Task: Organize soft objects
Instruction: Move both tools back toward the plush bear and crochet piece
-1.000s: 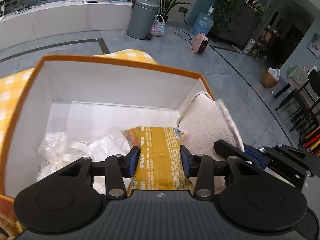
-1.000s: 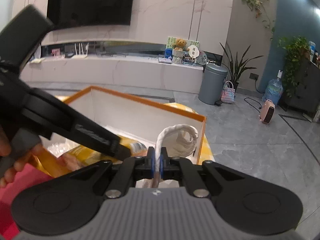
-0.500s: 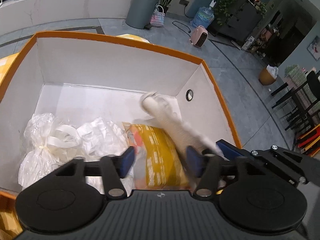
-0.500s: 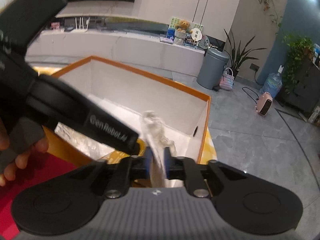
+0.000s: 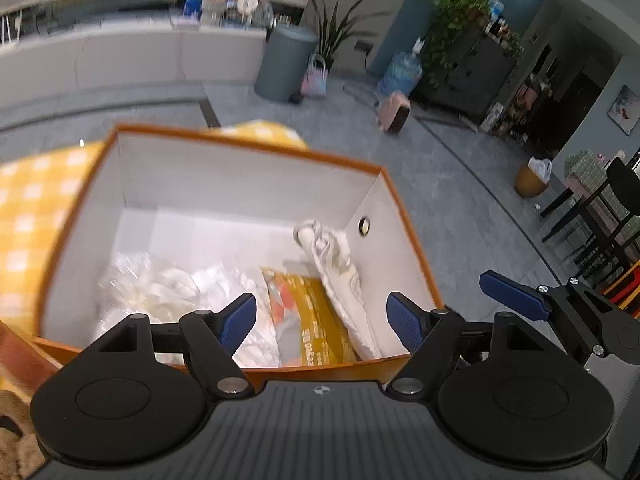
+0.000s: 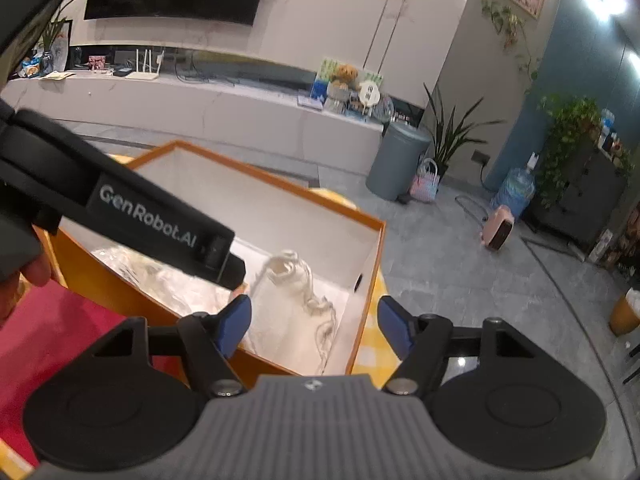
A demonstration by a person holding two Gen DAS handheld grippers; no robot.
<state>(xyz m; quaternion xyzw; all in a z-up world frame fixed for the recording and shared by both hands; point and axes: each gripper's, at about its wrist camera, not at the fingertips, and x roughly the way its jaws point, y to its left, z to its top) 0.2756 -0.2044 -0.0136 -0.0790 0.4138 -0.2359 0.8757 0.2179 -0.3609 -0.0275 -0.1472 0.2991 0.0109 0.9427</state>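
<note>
An orange box (image 5: 404,220) with white walls stands on a yellow checked cloth (image 5: 28,200). Inside lie a yellow packet (image 5: 316,316), a cream cloth bag (image 5: 340,276) along the right wall, and white plastic bags (image 5: 168,288) on the left. My left gripper (image 5: 320,318) hovers above the box's near rim, its jaws opening, nothing gripped. My right gripper (image 6: 314,322) hangs over the box's near right corner (image 6: 360,320), jaws opening, empty; the cream bag (image 6: 296,292) lies below it. The left gripper's body (image 6: 132,216) crosses the right wrist view.
A red surface (image 6: 60,340) lies left of the box. Beyond the table's far edge are grey floor, a grey bin (image 5: 286,64), a pink heater (image 5: 394,114) and a long white counter (image 6: 200,108). A hand (image 6: 28,272) holds the left tool.
The left gripper let go of the yellow packet and the right one let go of the cream bag; both dropped into the box. Both grippers opened wide and drew back and up.
</note>
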